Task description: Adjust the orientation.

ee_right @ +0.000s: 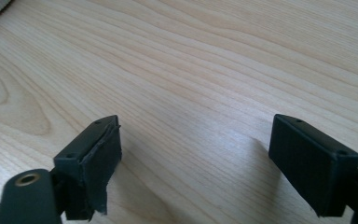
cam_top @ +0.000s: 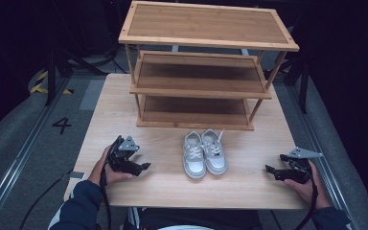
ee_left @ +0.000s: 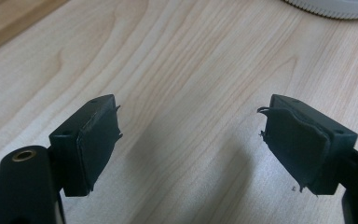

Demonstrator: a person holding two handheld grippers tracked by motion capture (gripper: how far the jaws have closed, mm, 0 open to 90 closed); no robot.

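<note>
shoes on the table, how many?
2. Left shoe and right shoe stand side by side, touching, mid-table in front of the wooden rack, toes toward the person. None on the visible shelves.

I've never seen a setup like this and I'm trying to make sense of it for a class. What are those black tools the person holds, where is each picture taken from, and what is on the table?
There is no robot here. A person sits at a light wooden table and holds a hand-operated two-jaw gripper in each hand: the left gripper and the right gripper.

The wide picture comes from a fixed camera above the person, looking forward and down. The other two come from small cameras riding on the grippers, each looking along its own black jaws at the table's wood grain.

On the table stand a three-tier wooden shoe rack at the far side and a pair of small white sneakers in front of it, between the two grippers.

Nothing is held. Both grippers rest low near the table with their jaws apart and nothing between them.
</note>
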